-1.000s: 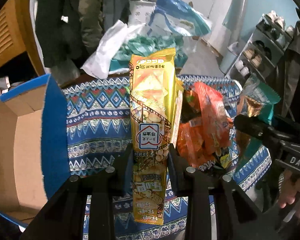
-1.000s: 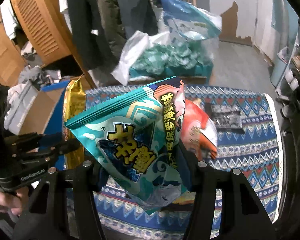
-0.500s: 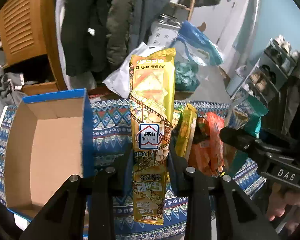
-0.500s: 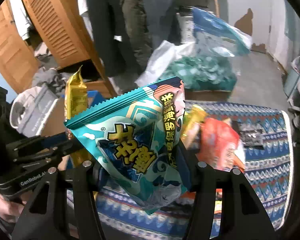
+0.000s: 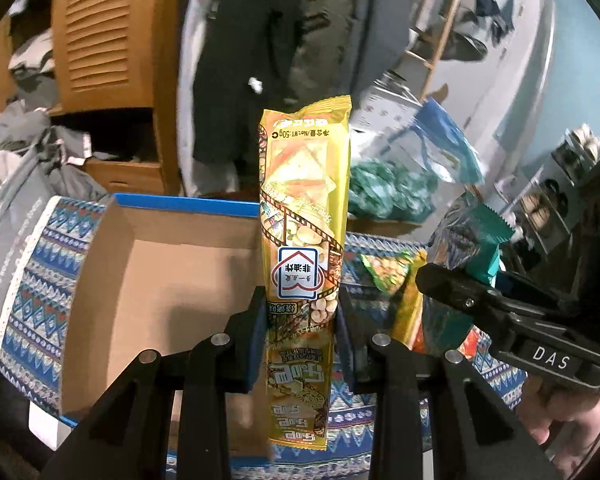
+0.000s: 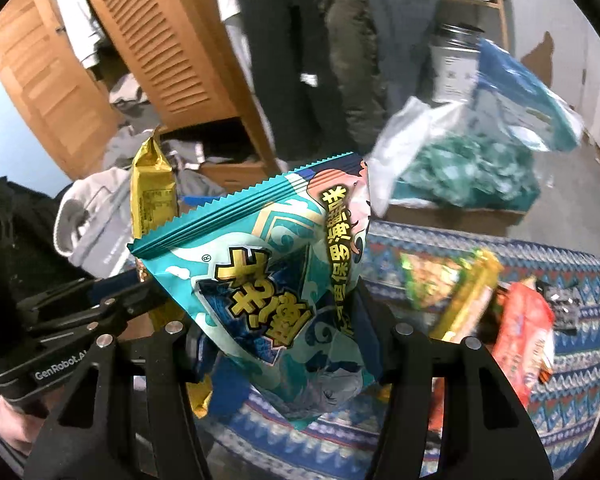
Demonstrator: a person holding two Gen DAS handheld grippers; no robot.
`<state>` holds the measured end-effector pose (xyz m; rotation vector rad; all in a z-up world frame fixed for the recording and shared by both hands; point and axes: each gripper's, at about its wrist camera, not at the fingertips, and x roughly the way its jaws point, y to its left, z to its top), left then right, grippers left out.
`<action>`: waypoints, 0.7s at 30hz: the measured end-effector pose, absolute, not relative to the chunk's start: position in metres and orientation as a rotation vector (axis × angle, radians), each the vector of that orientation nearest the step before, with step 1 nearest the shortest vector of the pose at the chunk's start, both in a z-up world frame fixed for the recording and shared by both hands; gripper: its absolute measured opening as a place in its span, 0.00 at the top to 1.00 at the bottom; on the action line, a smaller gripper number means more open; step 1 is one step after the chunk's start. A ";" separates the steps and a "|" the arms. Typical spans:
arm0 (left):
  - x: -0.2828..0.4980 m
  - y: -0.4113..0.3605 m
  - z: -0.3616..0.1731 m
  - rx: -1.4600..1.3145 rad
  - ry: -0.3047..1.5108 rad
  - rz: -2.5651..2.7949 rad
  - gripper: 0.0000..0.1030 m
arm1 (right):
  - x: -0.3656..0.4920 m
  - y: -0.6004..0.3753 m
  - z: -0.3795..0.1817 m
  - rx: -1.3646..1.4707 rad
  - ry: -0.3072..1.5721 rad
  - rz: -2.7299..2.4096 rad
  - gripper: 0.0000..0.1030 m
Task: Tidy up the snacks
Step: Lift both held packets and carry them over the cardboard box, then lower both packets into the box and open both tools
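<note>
My left gripper (image 5: 300,320) is shut on a long yellow snack packet (image 5: 304,216), held upright above the right edge of an open cardboard box (image 5: 160,280) with blue outer walls. My right gripper (image 6: 276,332) is shut on a teal snack bag (image 6: 268,280) with yellow characters. In the left wrist view the right gripper (image 5: 500,308) reaches in from the right with the teal bag (image 5: 484,236). In the right wrist view the left gripper (image 6: 80,320) and its yellow packet (image 6: 152,192) show at the left. A green packet (image 6: 432,276), a yellow one and an orange-red packet (image 6: 524,336) lie on the patterned cloth.
A patterned blue tablecloth (image 6: 572,380) covers the table. Behind it stand a louvred wooden door (image 6: 168,48), hanging coats (image 6: 340,40), a box of teal packets (image 6: 468,176) and a grey bag (image 5: 8,208). Shoe shelves (image 5: 548,200) stand at the right. A small dark packet (image 6: 564,308) lies far right.
Both grippers have risen and swung left with their packets. The cardboard box has come under the yellow packet, and the loose snack pile has slid to the right of both views.
</note>
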<state>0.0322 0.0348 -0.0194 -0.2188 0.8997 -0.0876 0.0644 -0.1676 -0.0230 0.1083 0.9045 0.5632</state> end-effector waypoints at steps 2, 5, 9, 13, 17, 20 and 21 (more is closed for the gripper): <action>0.029 0.048 -0.018 -0.225 0.893 -0.068 0.69 | 0.067 -0.152 -0.022 0.101 0.906 0.585 0.45; 0.026 0.068 -0.019 -0.234 0.890 -0.037 0.69 | 0.070 -0.129 -0.022 0.080 0.911 0.611 0.45; 0.024 0.091 -0.023 -0.242 0.883 0.009 0.69 | 0.073 -0.101 -0.026 0.078 0.933 0.646 0.45; 0.021 0.108 -0.027 -0.259 0.882 0.036 0.69 | 0.073 -0.074 -0.031 0.071 0.956 0.677 0.45; 0.018 0.127 -0.035 -0.257 0.888 0.082 0.69 | 0.074 -0.048 -0.034 0.060 0.978 0.710 0.45; 0.018 0.142 -0.042 -0.285 0.897 0.091 0.69 | 0.074 -0.029 -0.036 0.046 0.989 0.731 0.45; 0.018 0.145 -0.044 -0.290 0.900 0.095 0.69 | 0.074 -0.024 -0.037 0.043 0.992 0.734 0.45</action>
